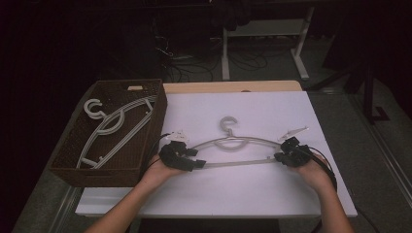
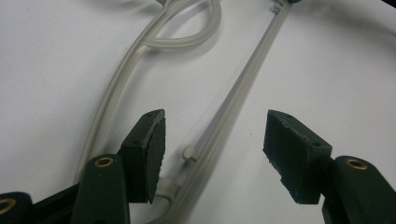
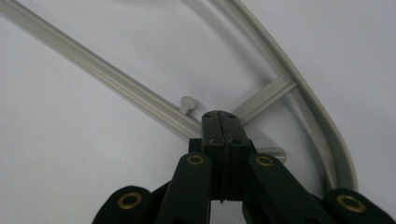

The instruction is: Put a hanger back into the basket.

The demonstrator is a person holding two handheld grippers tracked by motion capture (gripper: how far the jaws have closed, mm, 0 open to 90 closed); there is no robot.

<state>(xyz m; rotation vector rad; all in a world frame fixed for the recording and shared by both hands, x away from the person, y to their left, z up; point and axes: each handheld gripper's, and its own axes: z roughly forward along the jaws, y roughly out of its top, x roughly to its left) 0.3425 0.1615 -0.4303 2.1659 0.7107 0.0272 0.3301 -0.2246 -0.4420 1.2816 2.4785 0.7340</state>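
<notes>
Left gripper (image 2: 212,140) jaws spread apart, straddling the lower bar of the pale hanger (image 1: 236,151) without pressing it. Right gripper (image 3: 220,116) clamped fully together, tips at the hanger's other end. Hanger lying flat on the white table (image 1: 291,194), beside the wicker basket (image 1: 77,170) with more hangers (image 1: 114,128).

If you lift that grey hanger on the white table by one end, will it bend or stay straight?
The hanger would probably stay mostly straight: its moulded bar and arch look like rigid plastic, though the thin bar might flex a little. It looks light, being all slim rods and open space. Its smooth surface could slip in the tongs, so holding both ends, as the left tongs and right tongs are placed, seems steadier.
</notes>
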